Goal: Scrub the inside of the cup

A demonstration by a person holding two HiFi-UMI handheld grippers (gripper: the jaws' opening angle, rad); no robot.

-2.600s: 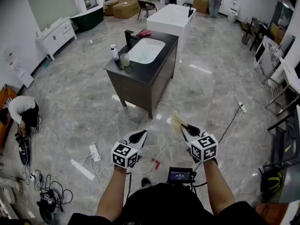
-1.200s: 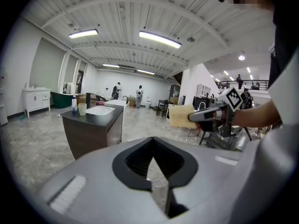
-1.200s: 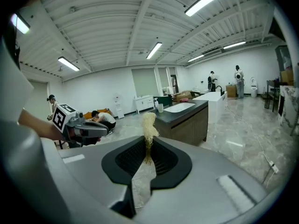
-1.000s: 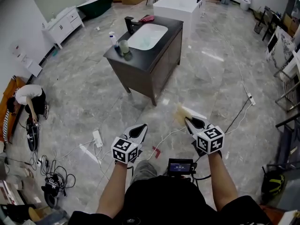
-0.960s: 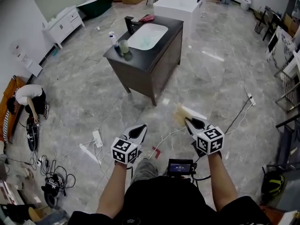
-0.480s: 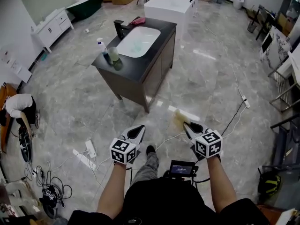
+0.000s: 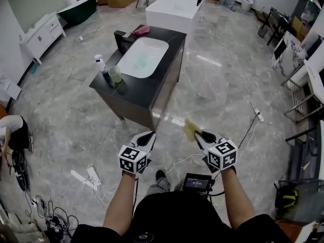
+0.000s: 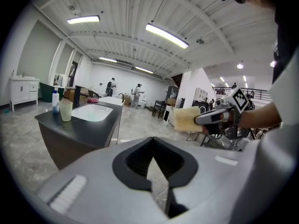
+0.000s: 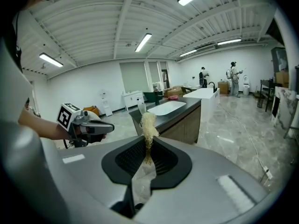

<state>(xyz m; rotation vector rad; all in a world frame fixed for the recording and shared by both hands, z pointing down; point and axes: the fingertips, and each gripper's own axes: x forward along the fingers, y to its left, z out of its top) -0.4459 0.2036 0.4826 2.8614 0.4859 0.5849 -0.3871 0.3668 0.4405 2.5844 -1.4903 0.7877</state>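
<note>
While the left gripper point(image 7: 147, 136) is pinched closed on nothing, the right gripper point(image 7: 198, 135) clamps a yellow sponge point(image 7: 190, 128) that sticks out past its tips. Both hang over the floor, well apart from the cup point(image 7: 115, 74), which stands upright on the dark counter point(image 7: 147, 92) just beside a bottle point(image 7: 99, 64), near the sink point(image 7: 143, 57). This looks like the approach. Next, the left gripper must open to steady the cup.

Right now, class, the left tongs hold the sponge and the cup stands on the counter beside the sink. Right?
No: the right tongs hold the sponge, as the right gripper view shows. The rest holds.
</note>
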